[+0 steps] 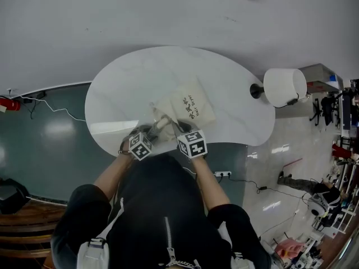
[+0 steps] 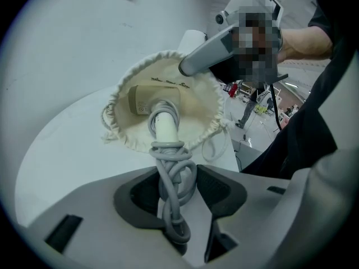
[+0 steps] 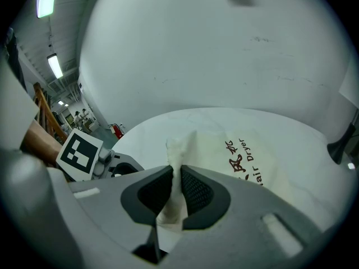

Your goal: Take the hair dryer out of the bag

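left gripper [image 2: 178,190]: fingers clamped on the coiled cord [image 2: 173,170], lower centre
right gripper [image 3: 176,192]: fingers pinched shut on the bag [image 3: 247,164] rim
hair dryer [image 2: 152,101]: mid-frame, inside the open bag mouth, handle protruding
bag: lay on the white bench [image 1: 134,77]

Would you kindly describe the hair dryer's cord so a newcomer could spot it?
On the white oval table lies a cream drawstring bag, mouth open. A white hair dryer handle sticks out, and the cord is the grey cable looped at its end, gripped by the left tongs: the only grey, coiled thing there.
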Tool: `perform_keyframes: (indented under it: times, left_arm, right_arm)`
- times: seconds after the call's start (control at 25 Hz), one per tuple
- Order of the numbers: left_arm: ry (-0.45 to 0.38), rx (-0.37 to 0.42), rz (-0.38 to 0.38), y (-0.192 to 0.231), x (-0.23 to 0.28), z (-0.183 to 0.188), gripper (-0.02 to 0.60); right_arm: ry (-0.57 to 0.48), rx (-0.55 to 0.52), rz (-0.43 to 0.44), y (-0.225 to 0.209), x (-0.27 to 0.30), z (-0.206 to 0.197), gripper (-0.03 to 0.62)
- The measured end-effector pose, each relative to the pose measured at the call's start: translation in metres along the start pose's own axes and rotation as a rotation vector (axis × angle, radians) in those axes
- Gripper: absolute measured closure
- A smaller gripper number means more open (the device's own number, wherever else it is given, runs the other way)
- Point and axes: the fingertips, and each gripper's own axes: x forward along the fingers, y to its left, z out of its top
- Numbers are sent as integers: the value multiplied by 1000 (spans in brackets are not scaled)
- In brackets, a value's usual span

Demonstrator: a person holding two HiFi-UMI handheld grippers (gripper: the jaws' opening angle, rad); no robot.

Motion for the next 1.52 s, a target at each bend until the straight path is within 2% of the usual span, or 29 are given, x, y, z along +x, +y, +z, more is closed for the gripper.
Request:
perform_keyframes:
  times: [0.16,0.32,0.6,0.92,1.52]
  left_arm:
    - [11,-4,-12,-1,-1,-4,394]
    - [-13,-11,0,3,-11,2,393]
    - [-88,-23,38,8,-26,25,393]
    - [-133,-11,49,10,-34,52,383]
    - [-128,13,58,15,-10,77,320]
  right_arm:
    - [2,-3,4,1,2,0,559]
    - [1,-2,8,1,2,1,559]
    - [-5,2,11,1,1,-1,559]
    - [-10,10,12,2,2,1,559]
    - [-13,30,27,2,1,3,559]
